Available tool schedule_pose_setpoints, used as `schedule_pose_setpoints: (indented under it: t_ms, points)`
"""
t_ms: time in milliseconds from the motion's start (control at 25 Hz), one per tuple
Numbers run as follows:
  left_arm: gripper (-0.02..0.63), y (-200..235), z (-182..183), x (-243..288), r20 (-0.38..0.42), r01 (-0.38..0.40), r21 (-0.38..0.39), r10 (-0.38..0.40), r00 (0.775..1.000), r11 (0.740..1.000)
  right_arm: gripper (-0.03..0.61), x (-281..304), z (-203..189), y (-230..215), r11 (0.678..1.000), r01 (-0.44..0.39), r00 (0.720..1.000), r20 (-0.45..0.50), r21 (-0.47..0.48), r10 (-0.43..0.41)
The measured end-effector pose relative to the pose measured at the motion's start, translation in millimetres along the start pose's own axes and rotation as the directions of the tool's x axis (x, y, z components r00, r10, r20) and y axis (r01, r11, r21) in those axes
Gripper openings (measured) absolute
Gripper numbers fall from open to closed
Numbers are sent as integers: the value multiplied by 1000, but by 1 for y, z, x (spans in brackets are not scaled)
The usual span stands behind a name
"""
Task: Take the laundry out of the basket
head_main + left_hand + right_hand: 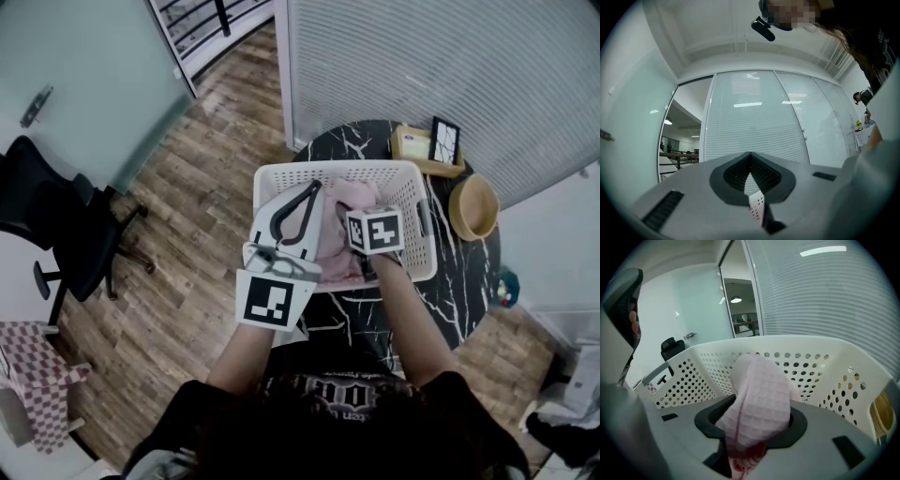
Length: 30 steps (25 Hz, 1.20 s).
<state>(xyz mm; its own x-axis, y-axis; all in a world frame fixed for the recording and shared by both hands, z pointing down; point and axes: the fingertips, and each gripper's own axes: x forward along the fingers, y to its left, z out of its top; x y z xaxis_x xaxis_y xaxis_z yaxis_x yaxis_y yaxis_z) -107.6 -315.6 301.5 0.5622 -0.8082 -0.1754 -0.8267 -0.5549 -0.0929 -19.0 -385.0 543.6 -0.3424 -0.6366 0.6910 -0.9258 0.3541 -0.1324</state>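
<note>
A white perforated basket (281, 178) stands on the round black marble table (469, 281). Pink waffle-weave laundry (339, 208) lies inside it. My right gripper (349, 217) reaches down into the basket. In the right gripper view its jaws (754, 413) are closed around a bunched fold of the pink cloth (759, 394), with the basket wall (693, 376) behind. My left gripper (314, 190) hovers over the basket's left edge, empty and pointing away from me. In the left gripper view its dark pads (764, 176) meet at the tips, facing only blinds and glass.
Behind the basket on the table sit a wooden tray (412, 150) holding a small framed picture (444, 141) and a wooden bowl (473, 208). A black office chair (56, 225) and a checkered cloth (37, 366) are on the wood floor to the left.
</note>
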Motion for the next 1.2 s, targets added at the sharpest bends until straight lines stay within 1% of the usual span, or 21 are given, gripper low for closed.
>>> schedule_pose_setpoints:
  t_ms: [40, 120, 200, 280, 480, 720, 1000, 1200]
  points:
    - [0, 0, 0, 0, -2, 1, 2, -1, 1000, 1000, 186, -1, 0, -2, 1000, 7, 1000, -5, -3, -7]
    - [0, -1, -1, 0, -6, 1, 3, -1, 1000, 1000, 143, -2, 0, -3, 1000, 9, 1000, -7, -6, -9]
    - [0, 0, -1, 0, -6, -2, -1, 2, 1000, 1000, 113, -4, 1, -4, 1000, 4, 1000, -2, -6, -4]
    - [0, 0, -1, -1, -5, -4, -1, 4, 1000, 1000, 98, -5, 2, -4, 1000, -3, 1000, 8, -3, 3]
    - [0, -1, -2, -3, -6, -4, 5, 4, 1000, 1000, 84, -13, 7, -5, 1000, -9, 999, 48, 6, 9]
    - [0, -3, -1, -3, -9, -3, -3, 3, 1000, 1000, 78, -29, 21, -1, 1000, 9, 992, 122, -25, -6]
    - [0, -3, 2, -3, -5, 5, -5, -5, 1000, 1000, 75, -55, 47, 2, 1000, 20, 975, 220, -20, -15]
    - [0, -8, 5, -2, 2, 14, -5, -14, 1000, 1000, 75, -80, 65, 6, 999, 23, 955, 296, -30, -13]
